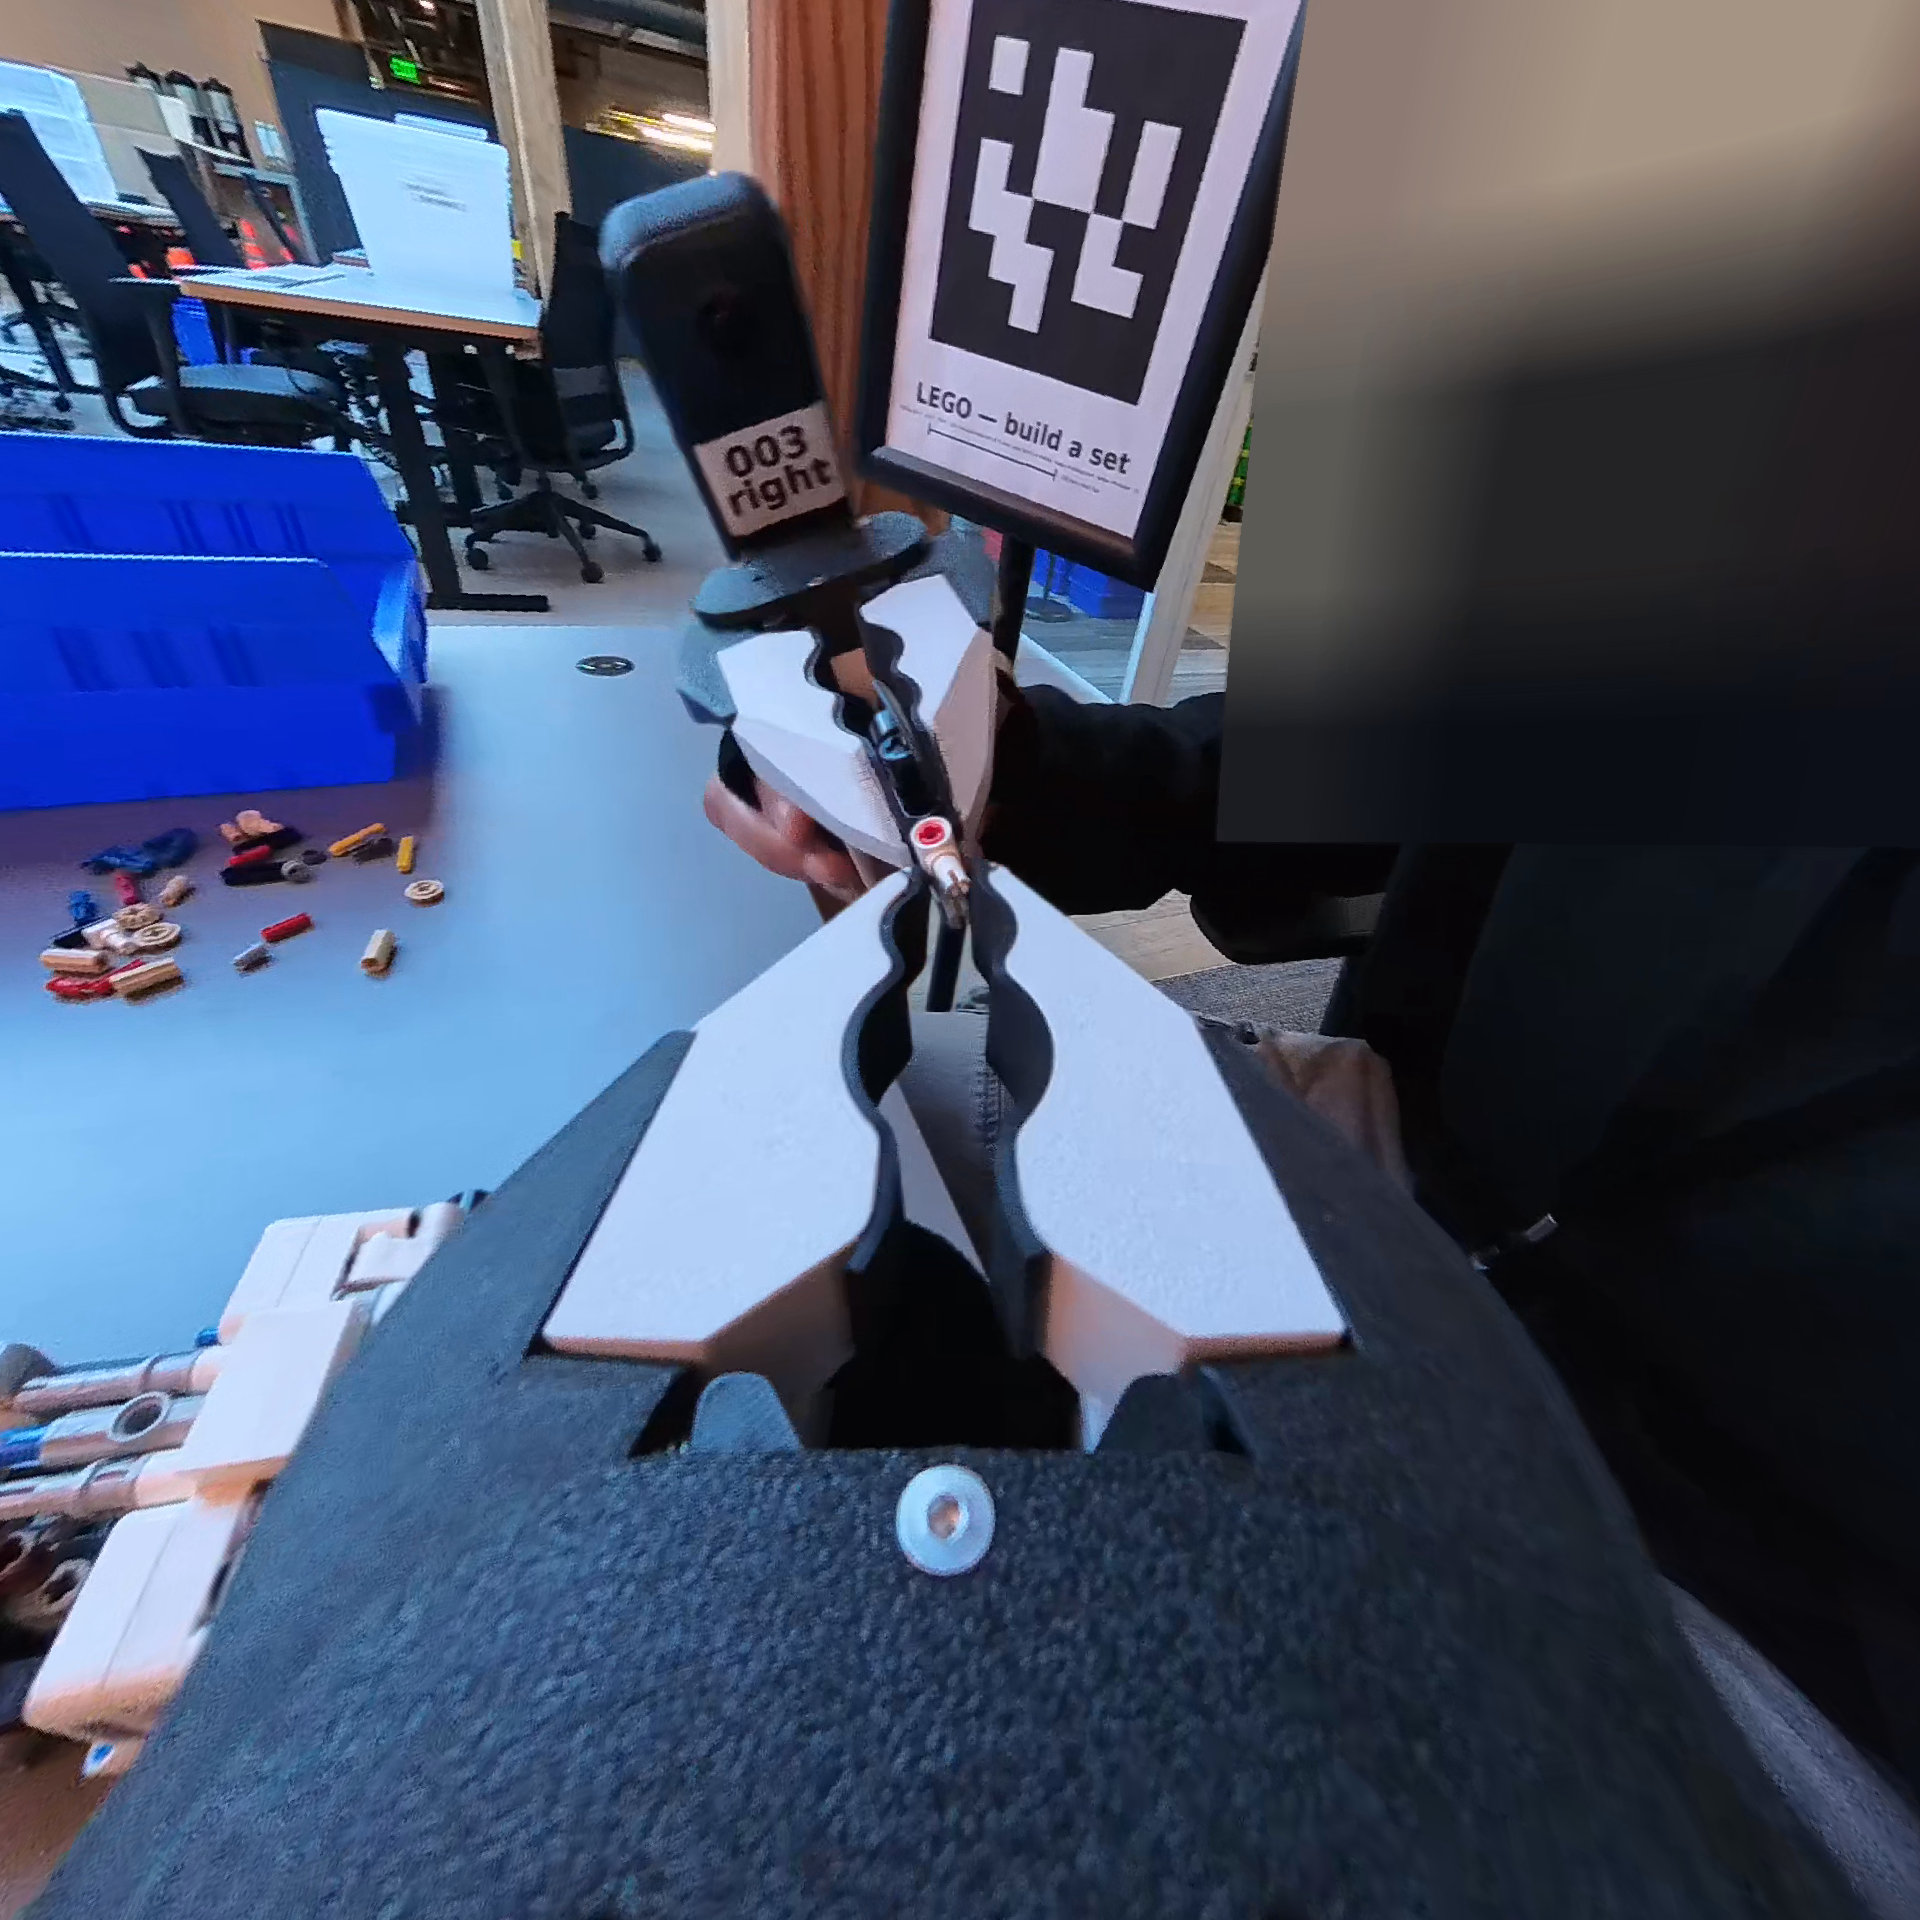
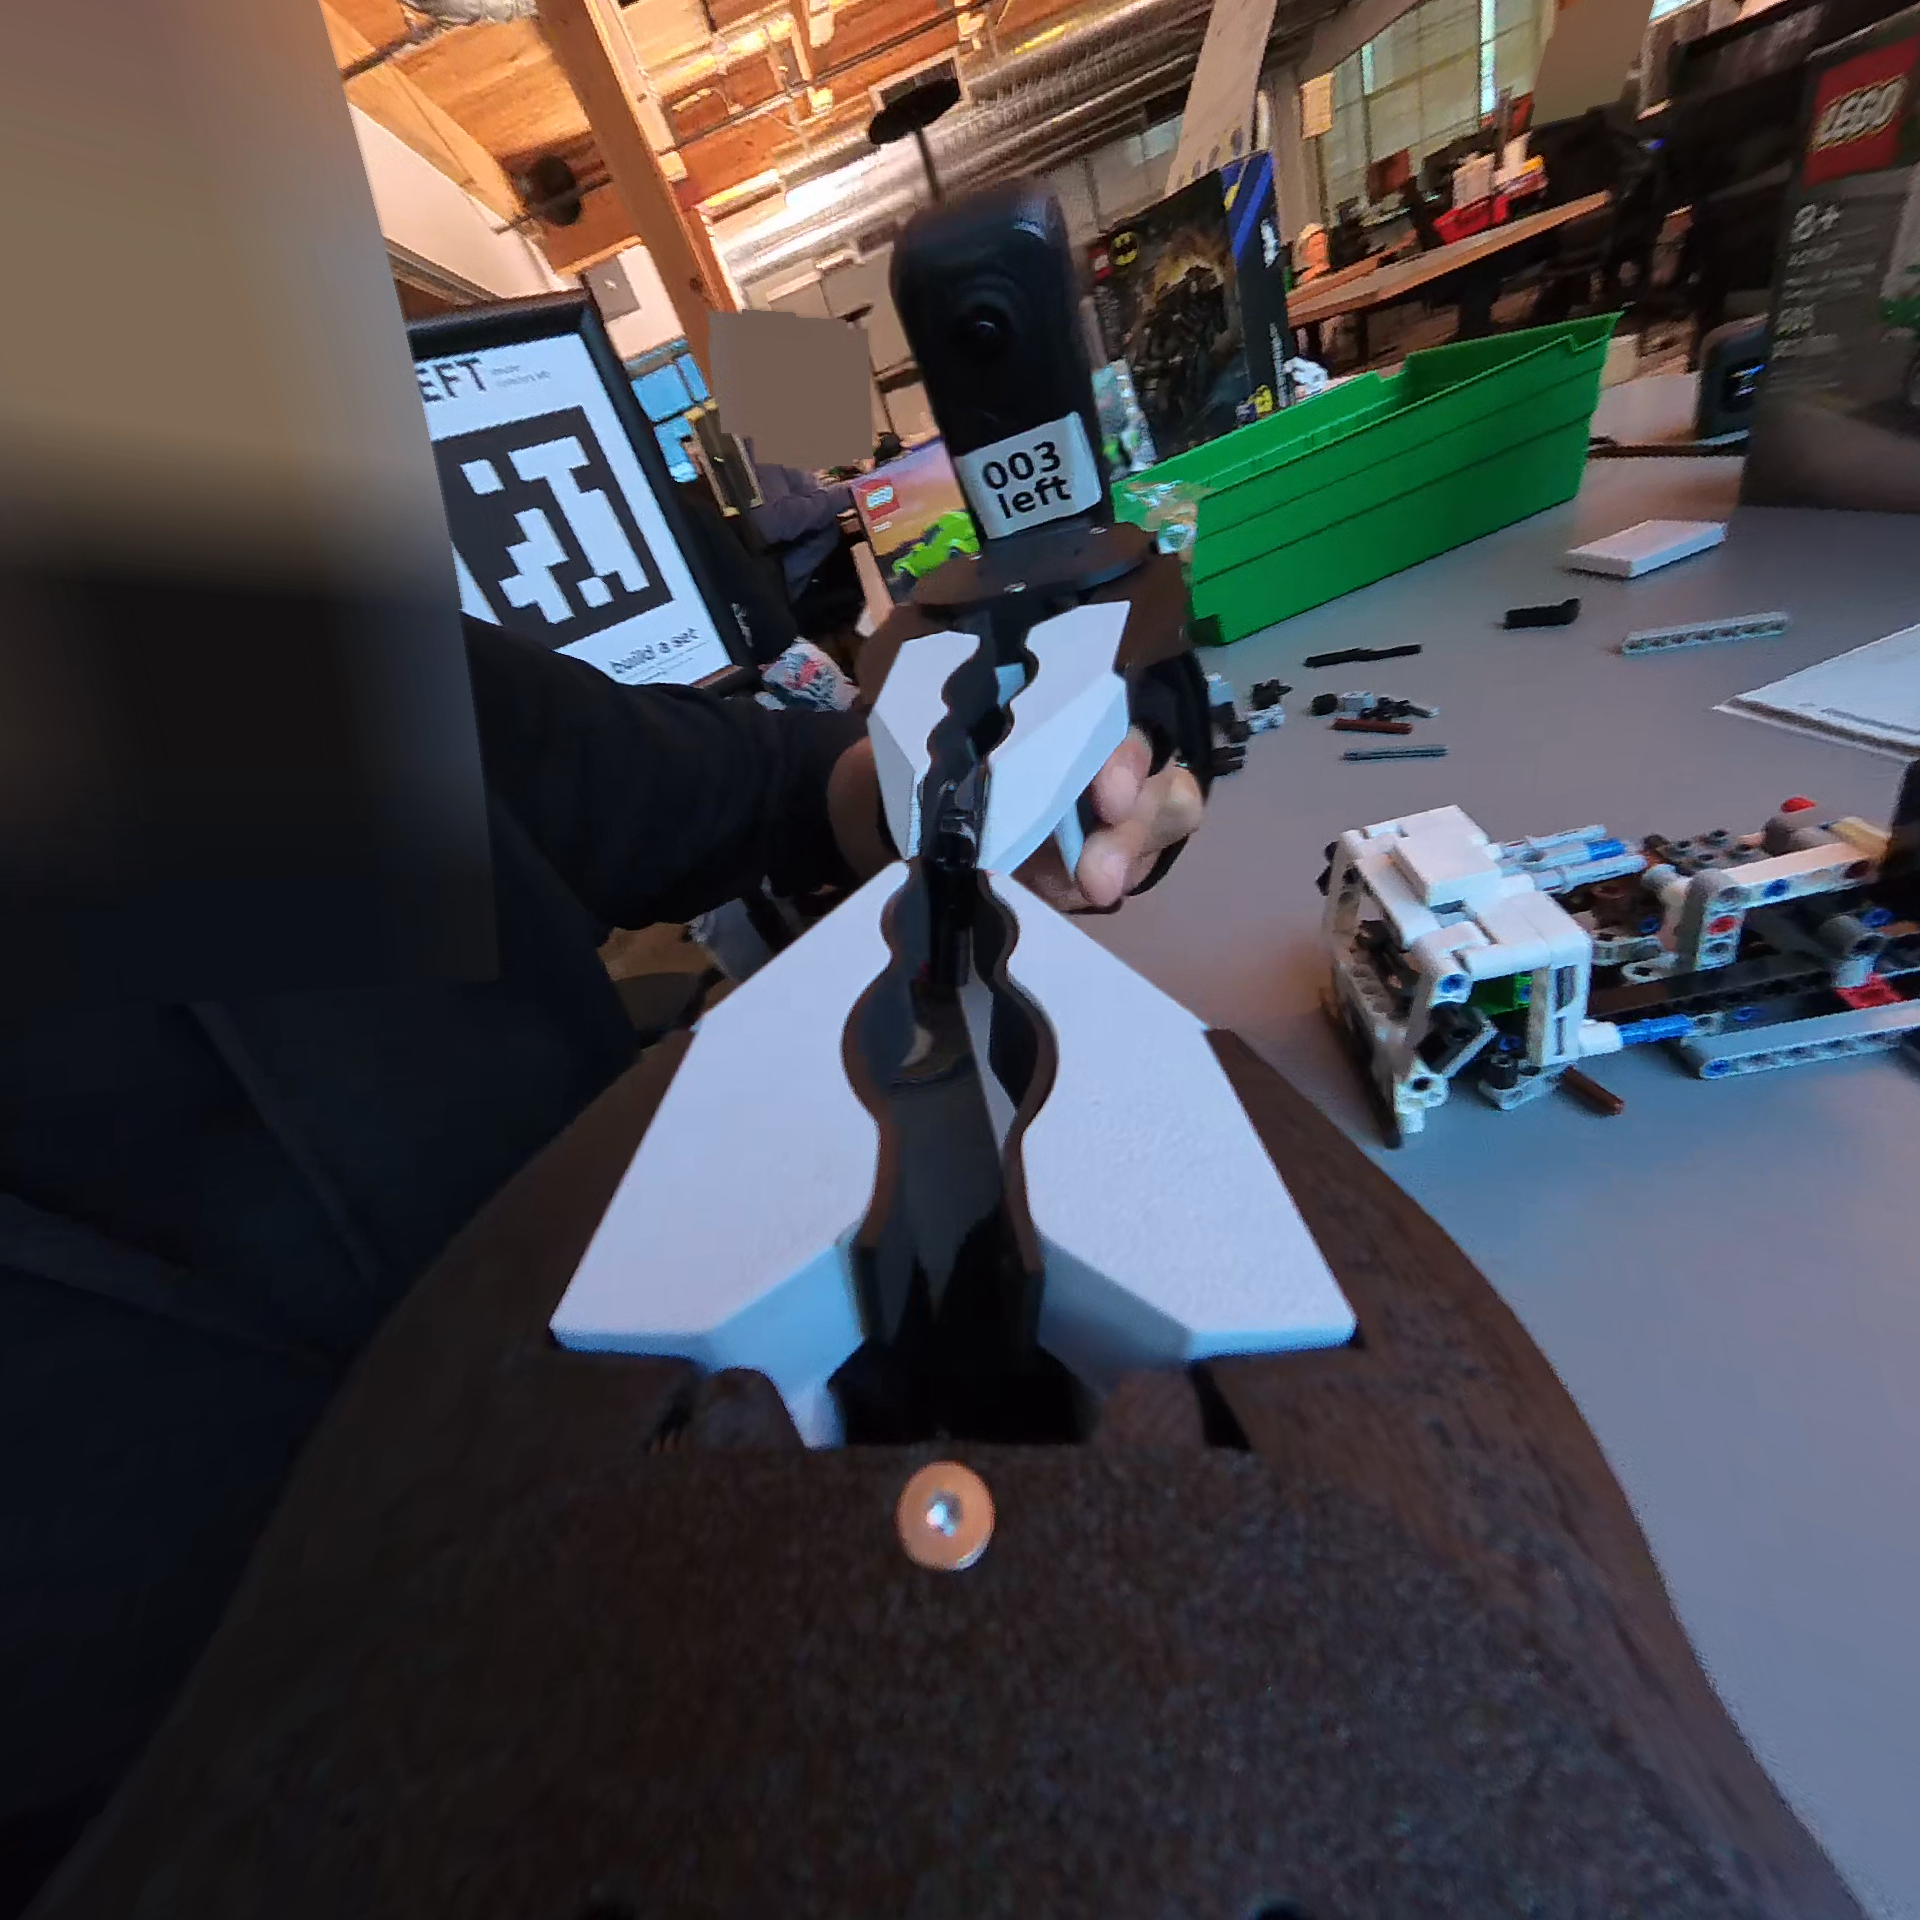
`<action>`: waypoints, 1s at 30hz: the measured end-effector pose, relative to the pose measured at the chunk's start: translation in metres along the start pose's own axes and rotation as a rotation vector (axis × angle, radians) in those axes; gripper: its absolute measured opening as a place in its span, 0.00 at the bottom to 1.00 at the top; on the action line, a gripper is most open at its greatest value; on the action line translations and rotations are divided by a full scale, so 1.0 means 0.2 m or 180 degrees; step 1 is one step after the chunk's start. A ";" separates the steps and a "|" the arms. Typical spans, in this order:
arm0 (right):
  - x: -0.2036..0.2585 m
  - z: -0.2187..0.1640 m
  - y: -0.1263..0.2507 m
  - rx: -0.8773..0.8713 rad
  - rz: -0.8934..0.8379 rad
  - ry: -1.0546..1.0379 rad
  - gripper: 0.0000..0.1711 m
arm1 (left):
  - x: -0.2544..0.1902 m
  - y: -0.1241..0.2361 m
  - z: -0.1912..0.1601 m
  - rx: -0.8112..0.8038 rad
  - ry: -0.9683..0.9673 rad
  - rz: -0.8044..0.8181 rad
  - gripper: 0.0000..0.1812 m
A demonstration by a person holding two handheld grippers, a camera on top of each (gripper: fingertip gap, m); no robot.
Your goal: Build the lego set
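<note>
My two grippers meet tip to tip above the table's near edge. In the left wrist view my left gripper (image 1: 943, 888) is shut on a small grey pin (image 1: 953, 891) with a red bush (image 1: 930, 833). That pin sticks out of a black lego piece (image 1: 896, 746) held in the shut right gripper (image 1: 928, 844) opposite. In the right wrist view my right gripper (image 2: 945, 883) is shut on the black piece (image 2: 948, 831), and the left gripper (image 2: 951, 847) faces it. The partly built white and grey lego model (image 2: 1455, 935) lies on the table to the right and also shows in the left wrist view (image 1: 156, 1455).
Several loose small pieces (image 1: 156, 914) lie before a blue bin (image 1: 197, 623). A green bin (image 2: 1382, 488), loose black pieces (image 2: 1351, 707), a grey beam (image 2: 1704, 632), a white plate (image 2: 1642, 545), a booklet (image 2: 1849, 686) and lego boxes (image 2: 1839, 260) stand farther off. A framed sign (image 1: 1070, 260) stands behind. Left and right tips are no more than a few centimetres apart.
</note>
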State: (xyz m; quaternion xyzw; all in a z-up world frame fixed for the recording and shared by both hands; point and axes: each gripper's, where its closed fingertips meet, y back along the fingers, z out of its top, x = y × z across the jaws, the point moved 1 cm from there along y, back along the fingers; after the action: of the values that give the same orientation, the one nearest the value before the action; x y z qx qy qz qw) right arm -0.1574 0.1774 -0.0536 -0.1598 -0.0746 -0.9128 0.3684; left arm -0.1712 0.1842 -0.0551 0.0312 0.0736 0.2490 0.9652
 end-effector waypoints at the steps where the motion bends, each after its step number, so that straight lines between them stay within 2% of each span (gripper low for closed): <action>1: 0.01 0.00 0.00 -0.0004 0.0084 -0.0060 0.04 | -0.01 0.00 0.00 0.0003 -0.0007 -0.0049 0.03; 7: 0.05 -0.02 0.00 -0.0022 0.0397 -0.0310 0.04 | -0.05 -0.01 -0.01 0.0018 0.0017 -0.0206 0.04; 9: 0.04 -0.03 0.00 -0.0012 0.0325 -0.0254 0.04 | -0.03 -0.01 -0.01 0.0046 -0.0019 -0.0142 0.04; 12: 0.00 -0.02 0.01 -0.0005 0.0053 -0.0065 0.04 | -0.01 -0.01 -0.02 0.0052 0.0021 -0.0075 0.09; 16: -0.02 -0.02 0.00 0.0043 -0.0129 0.0065 0.04 | 0.03 -0.01 -0.03 0.0071 0.0072 0.0030 0.04; 22: -0.06 -0.03 0.00 0.0007 -0.0164 -0.0111 0.04 | 0.06 0.00 -0.05 0.0186 0.0075 0.0129 0.03; 26: -0.06 -0.05 -0.01 0.0074 -0.0150 -0.0241 0.08 | 0.07 -0.01 -0.07 0.0250 0.0037 0.0180 0.03; 30: -0.08 -0.05 -0.01 0.0080 -0.0278 -0.0144 0.05 | 0.07 -0.01 -0.07 0.0250 0.0045 0.0162 0.03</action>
State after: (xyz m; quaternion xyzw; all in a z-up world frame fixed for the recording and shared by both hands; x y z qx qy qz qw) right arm -0.1513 0.1863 -0.0689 -0.1723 -0.1013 -0.9232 0.3284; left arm -0.1608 0.1899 -0.0707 0.0691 0.0894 0.2706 0.9561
